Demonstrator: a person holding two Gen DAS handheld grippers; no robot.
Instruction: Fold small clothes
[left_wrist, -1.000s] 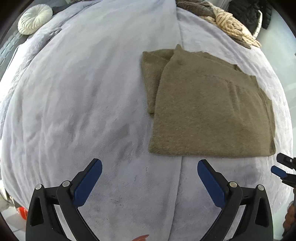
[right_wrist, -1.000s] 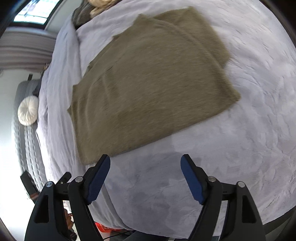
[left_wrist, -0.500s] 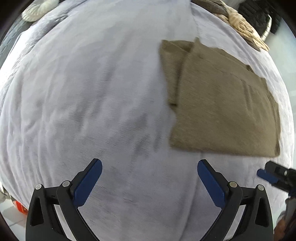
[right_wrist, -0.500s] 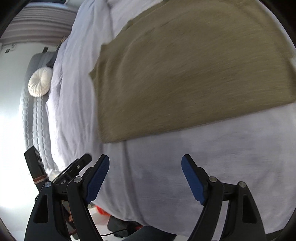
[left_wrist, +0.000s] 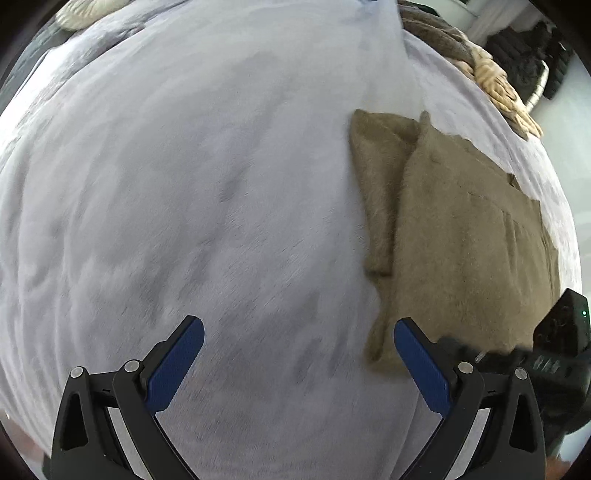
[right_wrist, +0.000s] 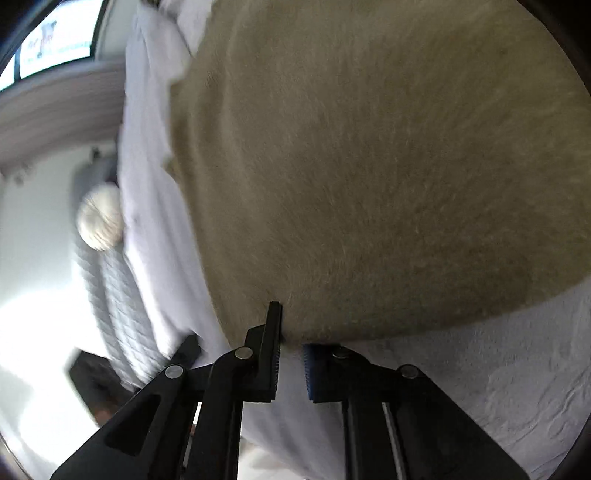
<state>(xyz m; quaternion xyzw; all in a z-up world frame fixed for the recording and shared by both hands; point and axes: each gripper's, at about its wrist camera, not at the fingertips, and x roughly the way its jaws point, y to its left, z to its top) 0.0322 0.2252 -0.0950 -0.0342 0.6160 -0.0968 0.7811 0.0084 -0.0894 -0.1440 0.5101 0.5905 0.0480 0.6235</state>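
Right wrist view: right hand-held gripper (right_wrist: 290, 347) has just closed, pinching olive garment (right_wrist: 369, 166) edge.

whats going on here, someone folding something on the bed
A person with a gripper in each hand is folding an olive-brown garment on a pale grey bedspread. The right gripper has just closed its jaws on the garment's near edge. The left gripper hangs open over bare bedspread beside the garment, holding nothing.
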